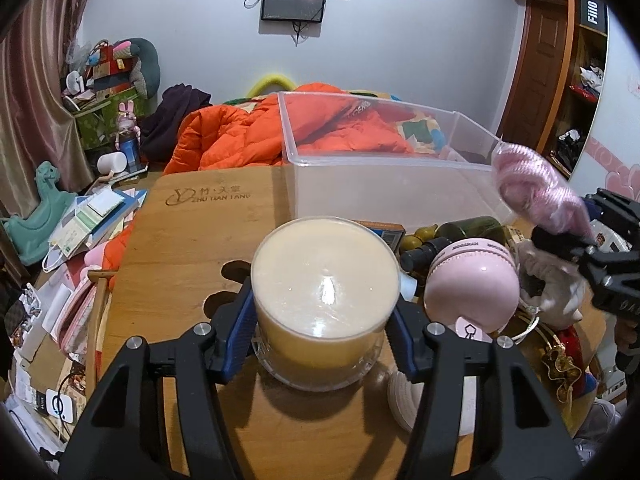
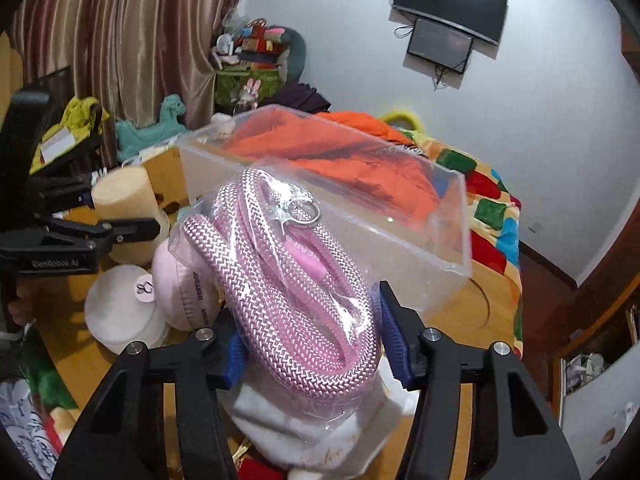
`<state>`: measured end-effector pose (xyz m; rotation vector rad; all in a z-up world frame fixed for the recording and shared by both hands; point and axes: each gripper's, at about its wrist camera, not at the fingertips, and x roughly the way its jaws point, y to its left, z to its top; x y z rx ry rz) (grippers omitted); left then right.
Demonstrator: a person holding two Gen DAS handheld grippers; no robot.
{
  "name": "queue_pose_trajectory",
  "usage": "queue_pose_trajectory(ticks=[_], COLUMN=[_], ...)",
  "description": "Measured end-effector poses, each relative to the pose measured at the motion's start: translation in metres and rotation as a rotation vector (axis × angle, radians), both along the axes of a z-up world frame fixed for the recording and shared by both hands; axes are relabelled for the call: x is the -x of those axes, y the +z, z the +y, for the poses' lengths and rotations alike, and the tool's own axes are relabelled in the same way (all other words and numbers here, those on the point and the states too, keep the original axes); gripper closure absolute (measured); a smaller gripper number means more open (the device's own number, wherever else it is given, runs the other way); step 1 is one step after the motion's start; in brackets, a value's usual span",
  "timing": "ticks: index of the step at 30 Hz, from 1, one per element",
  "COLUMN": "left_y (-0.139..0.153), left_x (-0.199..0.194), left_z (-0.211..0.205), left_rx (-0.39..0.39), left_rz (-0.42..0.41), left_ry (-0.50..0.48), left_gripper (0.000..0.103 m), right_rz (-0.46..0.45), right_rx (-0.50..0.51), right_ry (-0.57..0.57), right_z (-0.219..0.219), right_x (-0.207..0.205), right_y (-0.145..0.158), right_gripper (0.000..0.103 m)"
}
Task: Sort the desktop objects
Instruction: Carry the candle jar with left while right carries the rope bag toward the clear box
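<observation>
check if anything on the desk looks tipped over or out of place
The pink round gadget lies on its side against the dark bottles, wedged in a cluttered heap. The clear bin is not visibly holding anything yet. Nothing looks spilled or broken.

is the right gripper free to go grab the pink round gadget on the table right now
Probably not: the right gripper is already shut on the bagged pink rope, so the pink gadget must wait.

right gripper (image 2: pixel 310 344) clamping bagged pink rope (image 2: pixel 288 280) — clear bin (image 2: pixel 420 240) behind
</observation>
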<state>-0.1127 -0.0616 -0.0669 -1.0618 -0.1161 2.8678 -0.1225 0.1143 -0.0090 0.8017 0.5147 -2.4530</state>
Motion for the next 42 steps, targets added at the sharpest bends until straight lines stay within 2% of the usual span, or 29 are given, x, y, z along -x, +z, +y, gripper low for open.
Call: queue_pose_trajectory(ticks=[19,31,37,42], left_y=[0.059,0.086,0.091,0.084], left_x=[-0.01,0.023,0.05,0.079], left_z=[0.007,0.017,0.02,0.023], left_rx=[-0.004,-0.014,-0.022,-0.028], left_rz=[0.149,0.175,0.164,0.111], left_ry=[-0.02,-0.067,-0.085,-0.11], left_gripper=[0.045,0.045,0.045,0.045], right_rz=[0.038,0.066,0.024,-0.033], right_rx=[0.219,0.287,0.317,0.303], right_ry=[-0.024,-0.045,-0.045,-0.042], right_z=[0.027,0.035,0.033,0.028], right_x=[-0.007,0.019,0.049,0.078], right_y=[0.049,0.069,0.064,0.051], right_gripper=[0.054,0.054,0.054,0.054])
